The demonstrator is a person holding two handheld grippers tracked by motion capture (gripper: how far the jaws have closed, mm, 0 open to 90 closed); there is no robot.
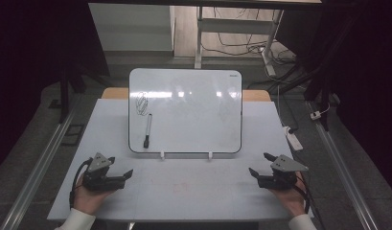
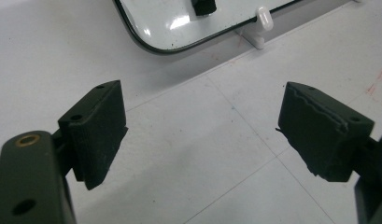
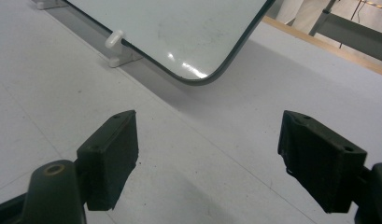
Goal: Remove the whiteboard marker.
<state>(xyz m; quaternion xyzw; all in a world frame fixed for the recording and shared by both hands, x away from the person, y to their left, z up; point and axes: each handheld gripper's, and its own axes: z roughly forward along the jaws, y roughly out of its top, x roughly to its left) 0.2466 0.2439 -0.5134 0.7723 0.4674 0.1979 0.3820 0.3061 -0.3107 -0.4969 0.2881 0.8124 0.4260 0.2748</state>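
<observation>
The white desk (image 1: 184, 191) carries everything here. On its far half a whiteboard (image 1: 193, 115) stands propped on two small white clips (image 1: 161, 154), its face tilted toward the person, with its lower edge just above the desk surface. A black scribble (image 1: 142, 103) is drawn on the upper left part of the board. Just below the scribble a marker (image 1: 147, 130) lies upright against the board's left side, cap end down near the lower edge; in the left gripper view its dark end (image 2: 203, 5) shows at the top of the frame. The left tool (image 1: 121, 168) rests in the person's hand on the near left part of the desk, jaws spread wide and released, with nothing between them, pointing inward and well apart from the board. The right tool (image 1: 260, 165) sits likewise on the near right part, jaws wide apart and holding nothing, aimed toward the board's lower right corner (image 3: 198, 74).
</observation>
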